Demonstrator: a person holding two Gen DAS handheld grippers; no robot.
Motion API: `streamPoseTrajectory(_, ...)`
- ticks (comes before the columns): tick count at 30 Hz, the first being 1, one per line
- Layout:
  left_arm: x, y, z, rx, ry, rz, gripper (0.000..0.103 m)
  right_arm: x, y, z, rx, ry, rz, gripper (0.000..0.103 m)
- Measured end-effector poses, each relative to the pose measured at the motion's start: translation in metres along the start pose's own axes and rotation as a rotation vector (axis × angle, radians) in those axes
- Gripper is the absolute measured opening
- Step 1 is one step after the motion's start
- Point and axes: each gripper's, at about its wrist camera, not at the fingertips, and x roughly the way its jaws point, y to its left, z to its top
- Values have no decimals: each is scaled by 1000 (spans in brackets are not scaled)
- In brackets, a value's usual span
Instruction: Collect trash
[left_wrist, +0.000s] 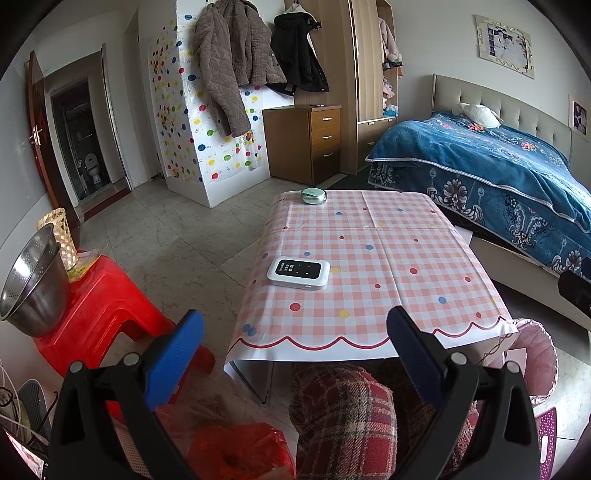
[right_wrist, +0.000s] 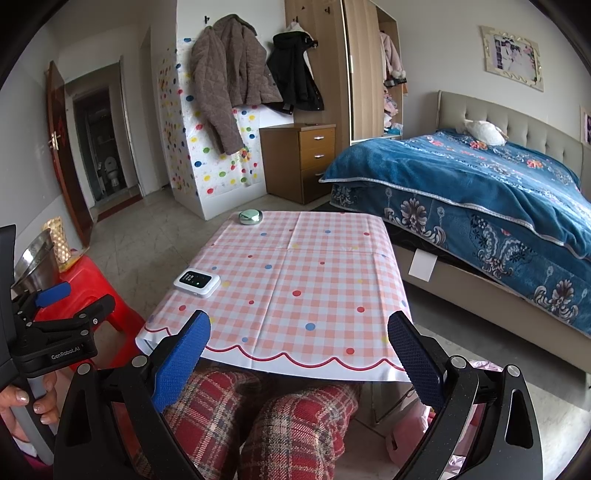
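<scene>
My left gripper (left_wrist: 295, 315) is open and holds nothing, hovering over the near edge of the low table with the pink checked cloth (left_wrist: 388, 258). My right gripper (right_wrist: 299, 319) is also open and holds nothing, at the same near edge (right_wrist: 314, 280). On the cloth lie a white pocket device with a dark screen (left_wrist: 298, 272) (right_wrist: 197, 282) and a green round case (left_wrist: 313, 195) (right_wrist: 250, 216) at the far edge. A bin lined with a pink bag (left_wrist: 535, 354) stands by the table's near right corner. A red plastic bag (left_wrist: 236, 450) lies on the floor below the left gripper.
A person's legs in red plaid trousers (right_wrist: 288, 417) reach under the table. On the left stands a red stool (left_wrist: 103, 310) carrying a steel colander (left_wrist: 33, 288). The bed with a blue cover (right_wrist: 480, 184) runs along the right. Tiled floor (left_wrist: 177, 236) lies left of the table.
</scene>
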Motion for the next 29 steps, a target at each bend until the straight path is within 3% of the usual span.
streamPoseTrajectory(17, -3, -4, 2, 1, -3, -1, 96, 0, -1, 0, 0, 2, 1, 95)
streamPoseTrajectory(21, -3, -6, 0, 1, -35, -14, 96, 1, -1, 1, 1, 4, 3, 95)
streamPoseTrajectory(29, 48, -19, -16, -56, 15, -61, 96, 38, -2, -10, 19, 83, -3, 95)
